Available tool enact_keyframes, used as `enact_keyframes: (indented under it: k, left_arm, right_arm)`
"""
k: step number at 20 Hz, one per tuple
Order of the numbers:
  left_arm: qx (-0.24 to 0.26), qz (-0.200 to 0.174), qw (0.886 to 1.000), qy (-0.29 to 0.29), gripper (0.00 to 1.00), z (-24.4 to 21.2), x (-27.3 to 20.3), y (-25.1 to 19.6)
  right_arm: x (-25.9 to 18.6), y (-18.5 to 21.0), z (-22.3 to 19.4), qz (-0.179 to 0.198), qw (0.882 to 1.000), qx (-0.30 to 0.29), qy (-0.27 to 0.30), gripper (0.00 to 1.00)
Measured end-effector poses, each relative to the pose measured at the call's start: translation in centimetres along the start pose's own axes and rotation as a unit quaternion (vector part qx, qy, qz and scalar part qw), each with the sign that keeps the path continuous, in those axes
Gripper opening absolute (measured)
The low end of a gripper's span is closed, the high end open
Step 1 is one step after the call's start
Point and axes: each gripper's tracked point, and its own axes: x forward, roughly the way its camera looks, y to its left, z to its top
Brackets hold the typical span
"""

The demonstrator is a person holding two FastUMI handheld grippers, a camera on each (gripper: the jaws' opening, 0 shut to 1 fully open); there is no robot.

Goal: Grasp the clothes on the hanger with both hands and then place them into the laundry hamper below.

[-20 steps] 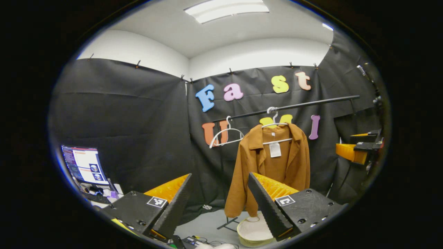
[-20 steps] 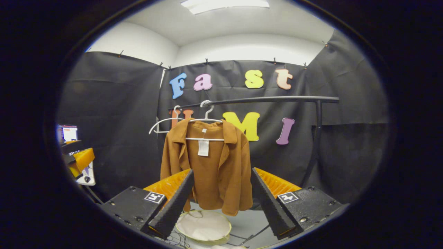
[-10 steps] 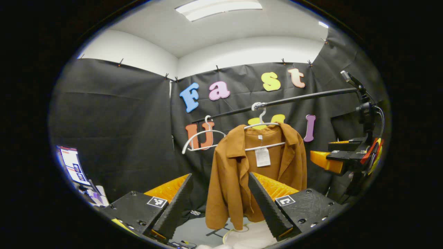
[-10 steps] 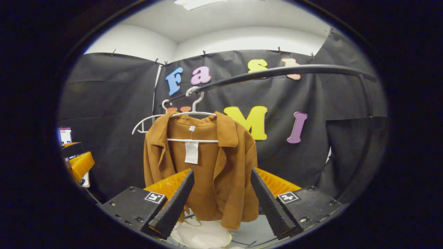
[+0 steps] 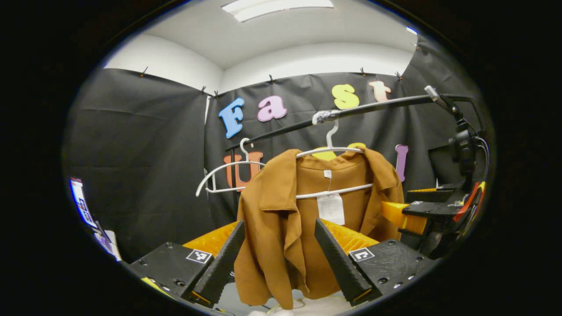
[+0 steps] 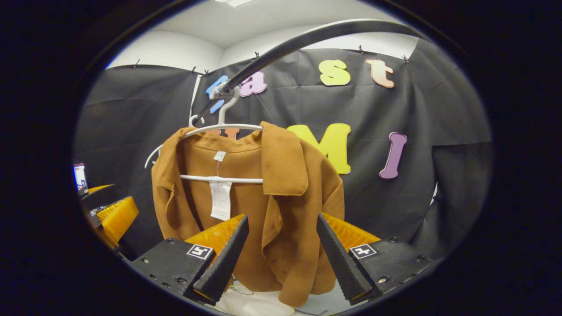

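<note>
Jacket [image 5: 285,219], brown, hangs on a white hanger [image 5: 331,151] from the black rail [image 5: 373,107], with a white tag [image 5: 331,208] inside the collar. Left to right in the left gripper view: a second, bare hanger [image 5: 224,175], the jacket, then the right gripper [image 5: 417,213] just beside the jacket's far sleeve. Left gripper [image 5: 279,259] has its jaws wide apart, the jacket's front panel framed between them; contact unclear. Right gripper [image 6: 281,259] is likewise spread wide around the other front panel. White hamper rim [image 6: 259,303] shows below the hem.
</note>
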Motion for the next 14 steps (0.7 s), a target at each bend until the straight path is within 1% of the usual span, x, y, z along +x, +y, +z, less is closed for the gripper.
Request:
enact_keyframes:
  k: [1, 4, 5, 7, 8, 9, 10, 11, 12, 14]
  left_arm:
    - [-0.002, 0.004, 1.000, -0.001, 0.98, -0.3, 1.3, -0.1]
    - [-0.007, 0.023, 1.000, 0.006, 0.98, -1.3, 4.9, 0.0]
    - [-0.012, 0.026, 1.000, 0.009, 0.99, -1.7, 5.9, 0.0]
    - [-0.018, 0.033, 0.999, 0.014, 0.98, -2.3, 7.4, 0.0]
    - [-0.022, 0.034, 0.999, 0.013, 0.96, -2.4, 7.9, -0.1]
    - [-0.028, 0.034, 0.999, 0.011, 0.96, -2.4, 8.5, -0.3]
    - [-0.030, 0.034, 0.999, 0.009, 0.99, -2.5, 9.0, -0.5]
    - [-0.030, 0.036, 0.999, 0.008, 0.98, -2.7, 9.3, -0.4]
    - [-0.029, 0.039, 0.999, 0.009, 0.98, -3.0, 9.7, -0.3]
    - [-0.033, 0.050, 0.998, 0.018, 0.99, -3.5, 10.2, 0.2]
  right_arm:
    - [0.8, 0.1, -0.2, 0.002, 1.000, 0.002, 0.005, 0.98]
    - [3.1, 0.3, -0.6, 0.005, 1.000, 0.009, 0.014, 0.98]
    - [3.6, 0.2, -0.5, 0.004, 1.000, 0.011, 0.012, 0.98]
    - [4.6, 0.2, -0.6, 0.005, 1.000, 0.017, 0.014, 0.98]
    - [5.0, 0.1, -0.5, 0.005, 1.000, 0.020, 0.014, 0.96]
    - [5.5, 0.0, -0.4, 0.006, 1.000, 0.022, 0.014, 0.93]
    - [5.8, -0.3, -0.3, 0.004, 1.000, 0.023, 0.013, 0.93]
    - [6.3, -0.6, -0.4, 0.002, 1.000, 0.025, 0.012, 0.89]
    - [6.7, -0.6, -0.6, 0.003, 1.000, 0.027, 0.013, 0.88]
    - [7.1, -1.0, -0.6, 0.005, 0.999, 0.032, 0.012, 0.80]
